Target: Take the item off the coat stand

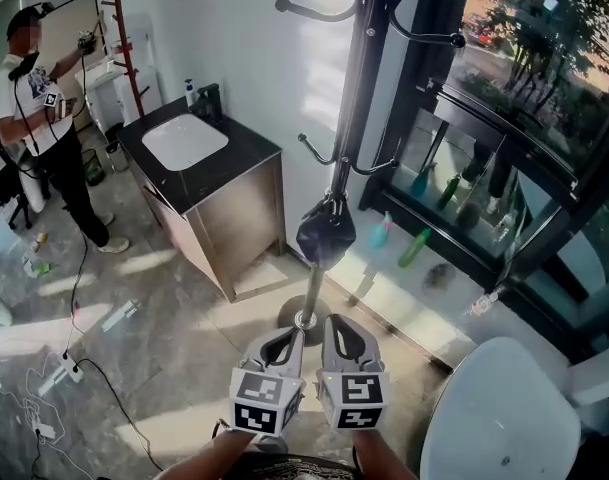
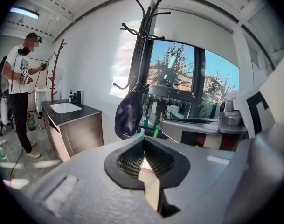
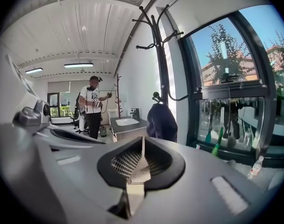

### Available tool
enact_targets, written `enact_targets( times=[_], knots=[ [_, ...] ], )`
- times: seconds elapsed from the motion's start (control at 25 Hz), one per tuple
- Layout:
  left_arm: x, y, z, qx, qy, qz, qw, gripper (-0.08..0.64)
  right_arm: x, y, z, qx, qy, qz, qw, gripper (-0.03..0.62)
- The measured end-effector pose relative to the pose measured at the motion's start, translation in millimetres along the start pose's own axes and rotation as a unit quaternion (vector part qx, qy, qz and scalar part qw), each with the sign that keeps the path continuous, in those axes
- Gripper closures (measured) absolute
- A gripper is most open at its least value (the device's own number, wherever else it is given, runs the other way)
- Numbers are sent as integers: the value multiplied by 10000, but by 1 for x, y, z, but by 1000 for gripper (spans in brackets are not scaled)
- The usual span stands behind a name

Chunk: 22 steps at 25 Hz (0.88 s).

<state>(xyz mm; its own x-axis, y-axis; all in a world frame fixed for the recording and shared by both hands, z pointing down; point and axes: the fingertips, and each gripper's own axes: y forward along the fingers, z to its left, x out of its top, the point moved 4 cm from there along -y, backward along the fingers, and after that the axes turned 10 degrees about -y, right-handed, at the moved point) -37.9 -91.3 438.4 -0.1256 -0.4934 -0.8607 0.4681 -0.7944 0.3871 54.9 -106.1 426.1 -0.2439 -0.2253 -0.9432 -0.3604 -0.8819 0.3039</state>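
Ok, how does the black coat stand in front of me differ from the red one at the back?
Load: the black coat stand carries a dark item on a low hook, while the pegs that show on the red coat stand look bare. Hooks: the black one has long curved arms, the red one short straight pegs. Place: the black one is by the window, the red one beyond the sink. Both are upright single poles.

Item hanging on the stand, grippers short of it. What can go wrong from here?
1. Left gripper and right gripper are shut; reaching like that would likely just shove the dark item.
2. It hangs low on the coat stand; a sideways pull might snag and rock the stand toward the bottles.
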Motion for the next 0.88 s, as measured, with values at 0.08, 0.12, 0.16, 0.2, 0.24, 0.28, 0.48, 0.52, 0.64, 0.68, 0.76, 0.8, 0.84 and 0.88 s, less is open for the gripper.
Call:
enact_targets(
  times=[0.08,0.12,0.16,0.2,0.24,0.28,0.48,0.52,0.64,0.68,0.76,0.8,0.84,0.88],
  knots=[
    [6,2,11,-69,34,-4,10000,555,4,12,1,-116,-6,30,9999,575],
    [9,4,17,-99,50,-12,9999,555,6,18,2,-173,-21,49,9998,569],
    [12,5,22,-124,59,-21,9999,555,8,22,2,-231,-41,67,9997,568],
    [15,7,27,-148,64,-28,9999,555,10,26,1,-292,-59,77,9995,563],
    [17,8,31,-174,69,-27,9998,555,12,29,0,-353,-73,80,9993,561],
    [19,10,34,-204,80,-20,9998,555,14,31,-1,-409,-79,80,9991,560],
    [23,20,40,-346,95,11,9994,555,15,44,-2,-472,-55,113,9988,541],
    [23,23,41,-359,99,22,9993,555,15,47,-2,-472,-64,121,9988,537],
    [26,31,43,-382,97,4,9992,555,13,55,-6,-481,-88,140,9987,532],
    [27,34,44,-386,94,-8,9992,555,13,58,-8,-491,-92,141,9987,531],
    [30,39,47,-386,108,-21,9992,555,14,66,-13,-528,-108,138,9985,531],
    [32,41,49,-379,118,-25,9992,555,16,70,-15,-553,-117,132,9983,528],
    [34,43,51,-366,123,-26,9993,555,19,74,-17,-574,-123,131,9982,526],
    [36,46,53,-350,120,-26,9993,555,21,79,-19,-585,-129,145,9981,524]
  ],
)
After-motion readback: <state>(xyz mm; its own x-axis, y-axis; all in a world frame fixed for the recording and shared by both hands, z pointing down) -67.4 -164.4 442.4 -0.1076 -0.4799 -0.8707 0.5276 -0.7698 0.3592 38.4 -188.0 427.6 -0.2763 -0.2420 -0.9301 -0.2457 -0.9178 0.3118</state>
